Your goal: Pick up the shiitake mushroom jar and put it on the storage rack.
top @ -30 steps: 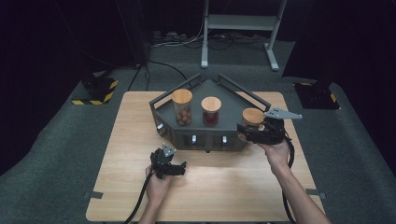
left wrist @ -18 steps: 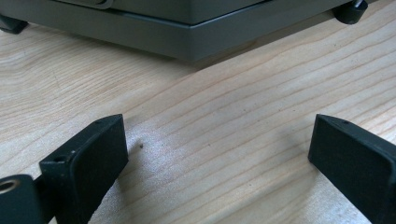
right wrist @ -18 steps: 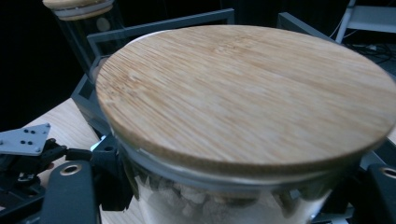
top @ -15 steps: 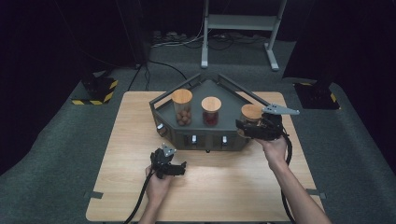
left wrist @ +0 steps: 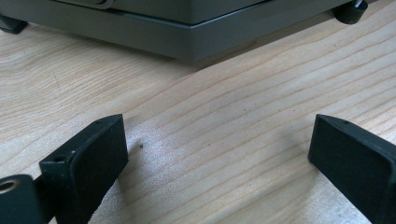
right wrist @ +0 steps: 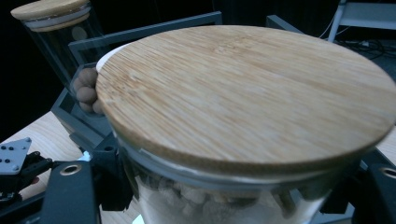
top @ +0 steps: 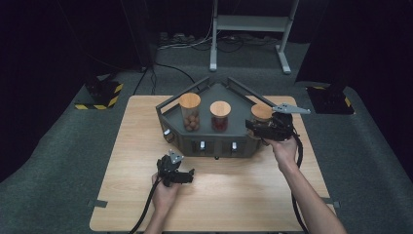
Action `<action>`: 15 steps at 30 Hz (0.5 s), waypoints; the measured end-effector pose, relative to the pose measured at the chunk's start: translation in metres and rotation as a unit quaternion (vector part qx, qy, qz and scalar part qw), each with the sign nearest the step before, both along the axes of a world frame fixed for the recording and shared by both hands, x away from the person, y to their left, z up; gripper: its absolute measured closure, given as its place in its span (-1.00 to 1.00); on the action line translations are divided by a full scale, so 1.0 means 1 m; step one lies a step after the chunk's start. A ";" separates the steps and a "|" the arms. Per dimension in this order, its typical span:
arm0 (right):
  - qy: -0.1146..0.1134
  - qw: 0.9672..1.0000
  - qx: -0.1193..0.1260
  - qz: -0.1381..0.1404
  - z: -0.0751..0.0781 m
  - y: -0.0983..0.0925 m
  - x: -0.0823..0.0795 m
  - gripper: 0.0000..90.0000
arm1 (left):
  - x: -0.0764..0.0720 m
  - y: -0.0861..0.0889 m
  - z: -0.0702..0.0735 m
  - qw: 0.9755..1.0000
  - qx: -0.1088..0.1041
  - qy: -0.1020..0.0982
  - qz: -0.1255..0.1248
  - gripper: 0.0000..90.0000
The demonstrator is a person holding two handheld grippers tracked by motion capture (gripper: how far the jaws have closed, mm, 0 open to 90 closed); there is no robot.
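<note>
**Right gripper view: jar gripped below its lid, lift comes next**

Right gripper view puts me right up against the jar: its bamboo lid spreads across the picture, and my two black jaws sit either side of the glass just under the rim, pressed onto it. So I read the right gripper as clamped on this jar, which stands at the right end of the grey tray, in line with the jar of brown balls and the jar of dark red contents. Pale, lumpy contents show through the glass, though I cannot tell what they are from this close.

From the high view my left gripper rests on the wooden table just in front of the tray, jaws spread wide with nothing between them; its own camera shows bare wood grain and the tray's lower edge beyond.

I judge the step in hand to be the grasp itself, finished and ready for a lift. The jar is not yet raised, as far as I can make out. The next move calls for a straight, level pull upward so the base clears the tray's raised rail, keeping the jar upright so the loose-looking lid stays seated. My left hand is free to steady the tray if it drags.
</note>
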State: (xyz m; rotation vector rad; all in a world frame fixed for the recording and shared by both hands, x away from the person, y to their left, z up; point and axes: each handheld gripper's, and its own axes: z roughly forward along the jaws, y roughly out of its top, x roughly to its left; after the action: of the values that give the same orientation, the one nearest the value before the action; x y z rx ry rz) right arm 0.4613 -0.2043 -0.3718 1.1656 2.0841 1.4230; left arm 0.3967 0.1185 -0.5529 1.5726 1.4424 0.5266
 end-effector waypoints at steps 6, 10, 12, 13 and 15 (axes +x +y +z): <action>0.000 1.000 0.001 0.001 -0.001 0.003 0.005 -0.44 | 0.000 0.000 0.000 1.000 0.000 0.000 0.000 -0.90; 0.002 1.000 0.000 0.003 -0.001 0.006 0.008 -0.44 | 0.000 0.000 0.000 1.000 0.000 0.000 0.000 -0.90; 0.001 1.000 -0.002 0.005 -0.001 0.007 0.009 -0.44 | 0.000 0.000 0.000 1.000 0.000 0.000 0.000 -0.90; 0.002 1.000 -0.003 0.006 -0.001 0.008 0.009 -0.44 | 0.000 0.000 0.000 1.000 0.000 0.000 0.000 -0.90; 0.001 1.000 -0.005 0.006 -0.001 0.009 0.010 -0.44 | 0.000 0.000 0.000 1.000 0.000 0.000 0.000 -0.90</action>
State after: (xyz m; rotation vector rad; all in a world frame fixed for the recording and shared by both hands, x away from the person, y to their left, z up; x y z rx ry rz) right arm 0.4713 -0.1954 -0.3726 1.1528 2.1011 1.4157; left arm 0.3967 0.1185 -0.5529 1.5730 1.4423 0.5266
